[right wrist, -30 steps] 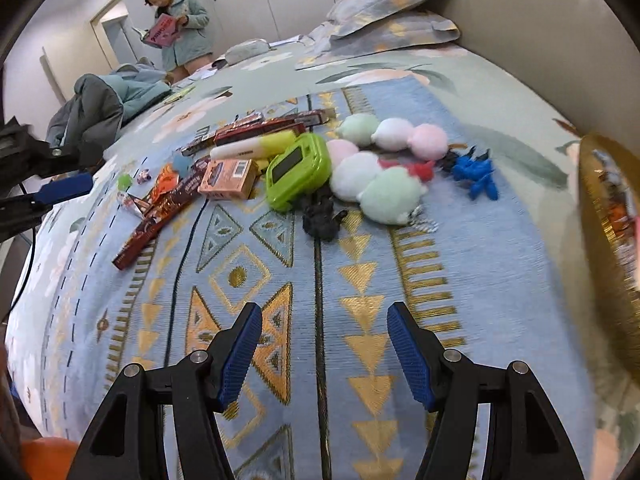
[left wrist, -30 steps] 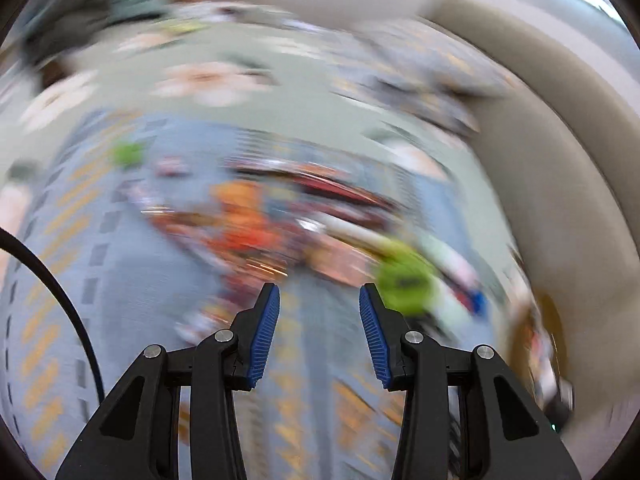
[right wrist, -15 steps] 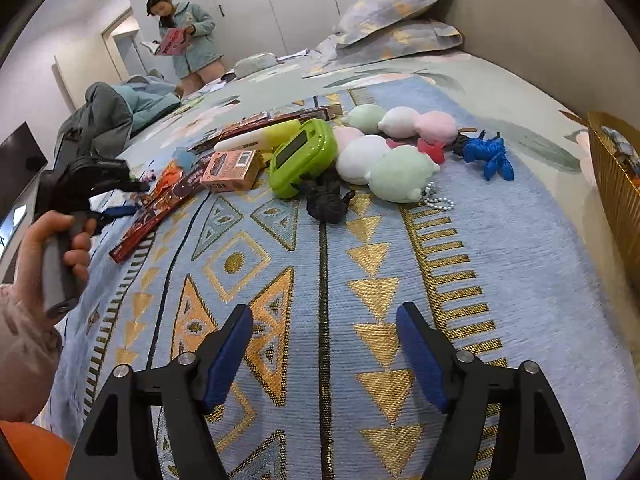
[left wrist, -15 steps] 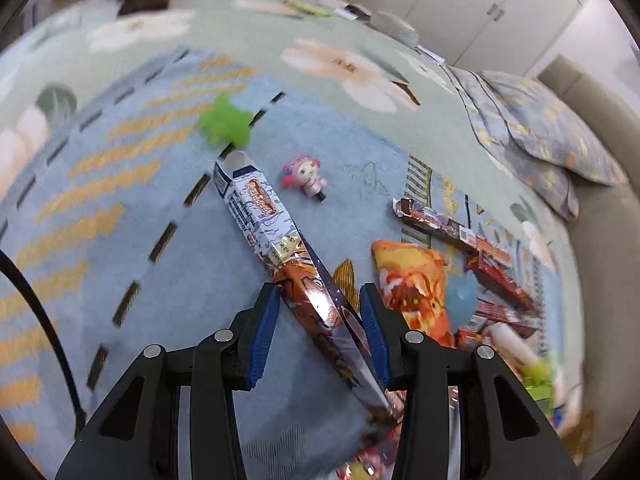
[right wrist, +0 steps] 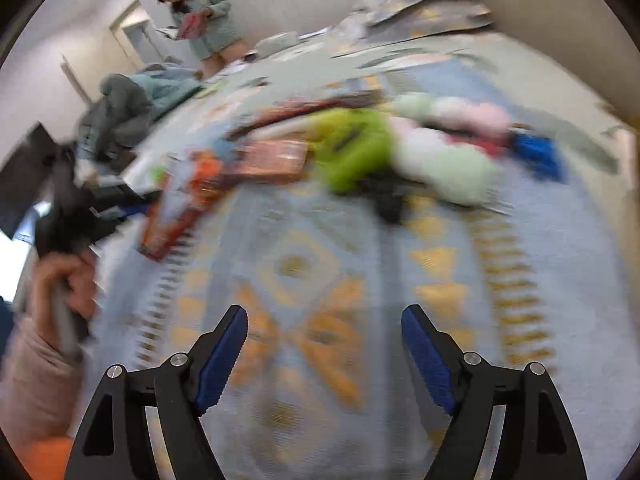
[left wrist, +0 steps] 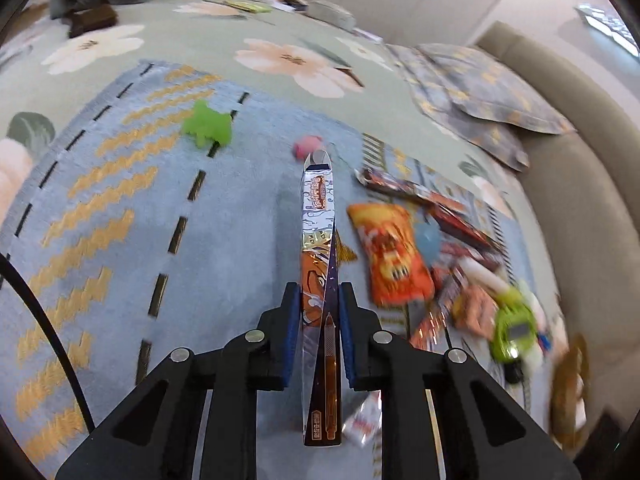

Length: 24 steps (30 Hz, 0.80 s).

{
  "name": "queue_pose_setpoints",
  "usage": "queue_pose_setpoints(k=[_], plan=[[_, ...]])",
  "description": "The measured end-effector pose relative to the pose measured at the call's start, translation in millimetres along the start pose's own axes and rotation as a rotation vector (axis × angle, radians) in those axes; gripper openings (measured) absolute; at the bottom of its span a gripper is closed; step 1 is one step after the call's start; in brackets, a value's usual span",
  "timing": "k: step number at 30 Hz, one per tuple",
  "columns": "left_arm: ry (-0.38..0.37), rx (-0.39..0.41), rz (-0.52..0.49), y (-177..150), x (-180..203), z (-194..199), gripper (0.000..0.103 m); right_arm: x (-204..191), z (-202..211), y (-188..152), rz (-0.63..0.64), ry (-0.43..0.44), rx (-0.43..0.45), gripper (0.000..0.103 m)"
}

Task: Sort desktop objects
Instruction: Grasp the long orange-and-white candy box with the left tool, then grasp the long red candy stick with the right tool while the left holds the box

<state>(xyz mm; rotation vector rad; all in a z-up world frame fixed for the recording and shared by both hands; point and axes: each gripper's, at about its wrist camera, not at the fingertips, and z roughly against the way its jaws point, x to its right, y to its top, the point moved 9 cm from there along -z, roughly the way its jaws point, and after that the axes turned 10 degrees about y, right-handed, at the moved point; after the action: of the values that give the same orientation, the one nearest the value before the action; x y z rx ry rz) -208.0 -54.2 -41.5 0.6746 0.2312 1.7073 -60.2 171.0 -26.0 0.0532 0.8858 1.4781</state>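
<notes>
On the far right edge of the left wrist view a woven, golden-brown basket [left wrist: 570, 392] sits at the border of the blue patterned blanket [left wrist: 120, 240]; its contents are too blurred to name.

Left of it, the left gripper [left wrist: 319, 322] is clamped narrowly on a long snack packet [left wrist: 318, 240] — a slim foil sleeve, silver-white with red lettering at its far end, orange and dark purple nearer the pads. It juts forward from between the fingers with its tip near a small pink toy [left wrist: 308, 145], and a shadow lies on the blanket to its left.

Across the blanket from left to right lie a green rubbery toy [left wrist: 208, 126], the pink one, an orange snack bag [left wrist: 394, 256], dark red packets, and a lime-green device [left wrist: 514, 330] near the basket.

The right wrist view is smeared with motion. The right gripper [right wrist: 325, 356] stands wide apart over the blanket's gold diamond pattern [right wrist: 316, 308], holding nothing. A hand [right wrist: 66, 280] grips a handle at the left edge; beyond, the pile shows the lime-green device [right wrist: 352, 148], pale plush balls [right wrist: 448, 164] and a blue toy [right wrist: 536, 152].

The blanket covers a floral bedspread [left wrist: 288, 60], with pillows [left wrist: 472, 92] against a beige headboard — a person in pale blue [right wrist: 200, 24] stands by white wardrobes.
</notes>
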Motion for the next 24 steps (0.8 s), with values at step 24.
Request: queue_pose_setpoints(k=[24], plan=[[-0.201,0.085,0.076,-21,-27,-12,0.019,-82,-157,69,0.033,-0.144,-0.157,0.038]])
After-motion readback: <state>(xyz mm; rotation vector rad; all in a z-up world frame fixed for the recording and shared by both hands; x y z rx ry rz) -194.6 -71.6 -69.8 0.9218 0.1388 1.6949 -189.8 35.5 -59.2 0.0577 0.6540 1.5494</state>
